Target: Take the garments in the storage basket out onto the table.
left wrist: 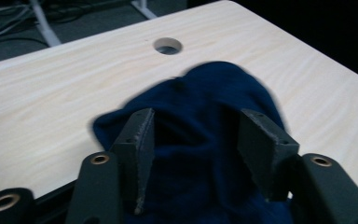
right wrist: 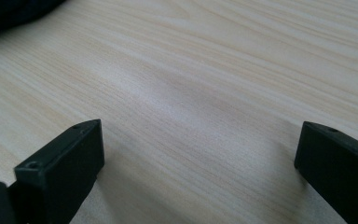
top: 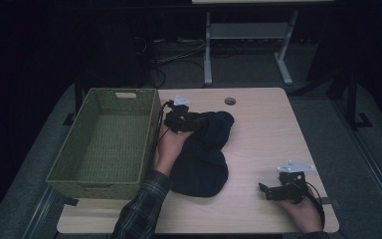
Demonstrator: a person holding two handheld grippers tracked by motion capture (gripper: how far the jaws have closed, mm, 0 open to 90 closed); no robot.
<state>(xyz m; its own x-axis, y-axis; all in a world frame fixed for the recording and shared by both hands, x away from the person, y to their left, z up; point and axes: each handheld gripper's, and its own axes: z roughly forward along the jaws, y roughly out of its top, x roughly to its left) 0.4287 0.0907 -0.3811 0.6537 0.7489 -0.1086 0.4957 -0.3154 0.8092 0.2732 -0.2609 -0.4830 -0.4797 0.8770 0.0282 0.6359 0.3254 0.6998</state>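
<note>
A dark navy cloth (top: 199, 164) lies crumpled on the light wooden table (top: 268, 134), left of its middle. My left gripper (top: 200, 122) rests over the cloth's far end, held by a hand in a plaid sleeve. In the left gripper view the jaws (left wrist: 198, 121) stand apart with the navy cloth (left wrist: 214, 88) bunched between and beyond them, and the pads do not press on it. My right gripper (top: 264, 190) sits near the table's front right edge. It is open (right wrist: 200, 135) over bare wood with nothing between its fingers.
A green woven basket (top: 64, 149) with nothing in it stands along the table's left side, close beside the left hand. A round cable hole (top: 230, 101) sits near the far edge, just past the cloth. Another desk's legs and cables lie on the floor beyond.
</note>
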